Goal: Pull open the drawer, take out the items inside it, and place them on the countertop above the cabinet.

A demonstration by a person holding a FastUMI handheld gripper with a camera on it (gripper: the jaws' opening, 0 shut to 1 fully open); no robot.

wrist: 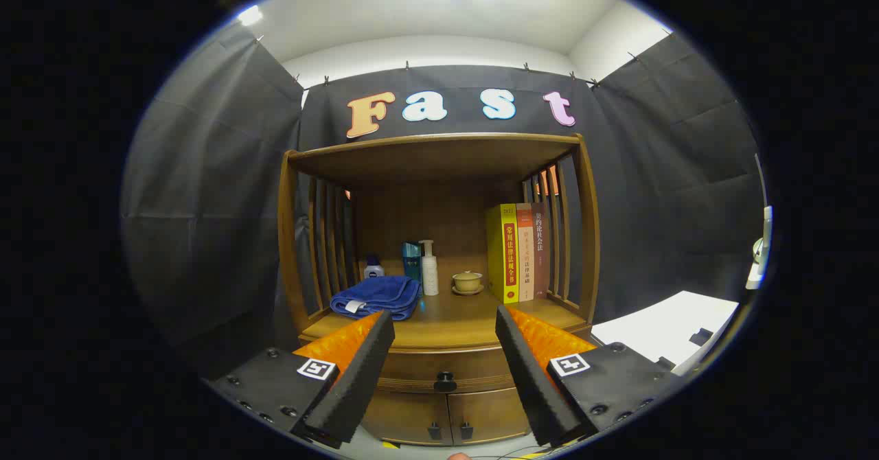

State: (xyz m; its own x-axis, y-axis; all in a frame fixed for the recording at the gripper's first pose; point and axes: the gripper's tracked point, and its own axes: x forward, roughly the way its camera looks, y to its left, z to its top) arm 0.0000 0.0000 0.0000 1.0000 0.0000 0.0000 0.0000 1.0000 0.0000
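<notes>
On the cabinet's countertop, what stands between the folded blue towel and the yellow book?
In the gripper view, a white pump bottle and a small lidded cup on a saucer stand between the blue towel and the yellow book. The gripper is open.

My one camera rides above my jaws, spread wide at the bottom of its view, and looks level and straight at the front of the wooden cabinet (439, 254), close by, its closed drawer (445, 371) just beyond them.
</notes>
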